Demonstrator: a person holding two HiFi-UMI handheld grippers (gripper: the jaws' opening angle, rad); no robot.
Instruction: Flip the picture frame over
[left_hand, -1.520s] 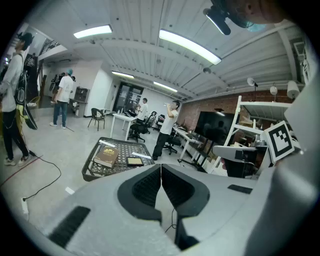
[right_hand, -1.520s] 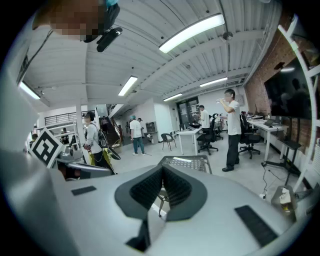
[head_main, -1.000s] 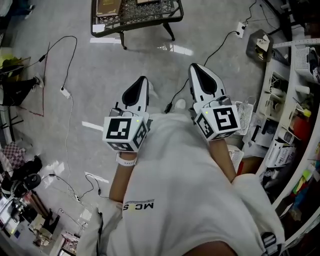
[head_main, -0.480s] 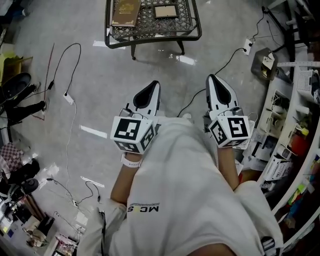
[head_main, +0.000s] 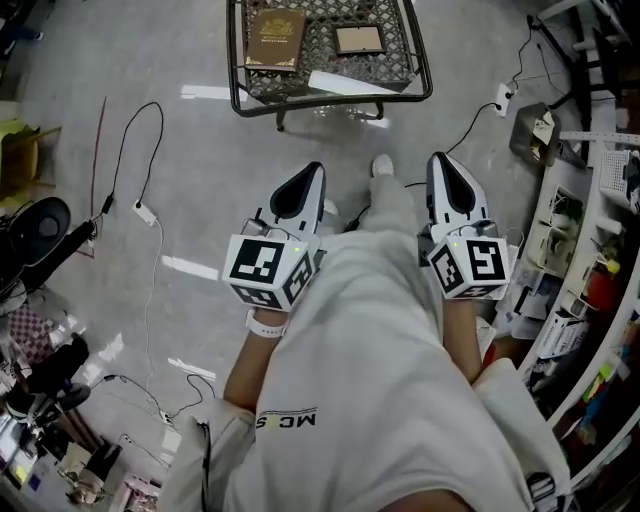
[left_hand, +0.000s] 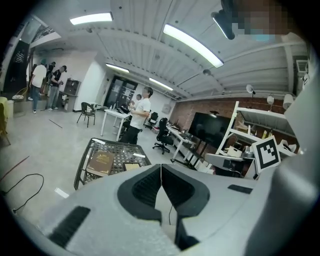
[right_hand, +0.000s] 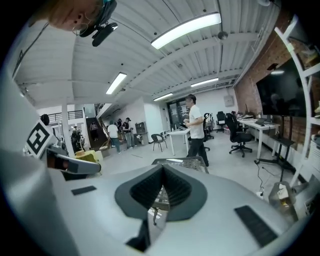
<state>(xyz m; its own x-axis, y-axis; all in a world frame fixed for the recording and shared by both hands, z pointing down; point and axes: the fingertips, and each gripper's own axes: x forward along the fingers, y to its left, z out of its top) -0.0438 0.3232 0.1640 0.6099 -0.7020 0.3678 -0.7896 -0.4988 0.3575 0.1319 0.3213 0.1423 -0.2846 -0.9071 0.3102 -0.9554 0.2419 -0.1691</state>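
The mesh table (head_main: 238, 62) lies ahead, well apart from me, bearing a book (head_main: 276, 40) and the picture frame (head_main: 358, 40) beside it. My left gripper (head_main: 312, 172) and right gripper (head_main: 441, 160) are pressed together, empty. I judge this the approach; next I need to reach the frame and spread my jaws.

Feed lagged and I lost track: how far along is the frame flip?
Done: nothing. The picture frame lies flat on the mesh table beside a book, untouched. In hand: nothing; left gripper and right gripper are shut, empty, short of the table. Left: reach it, grip and flip the frame.
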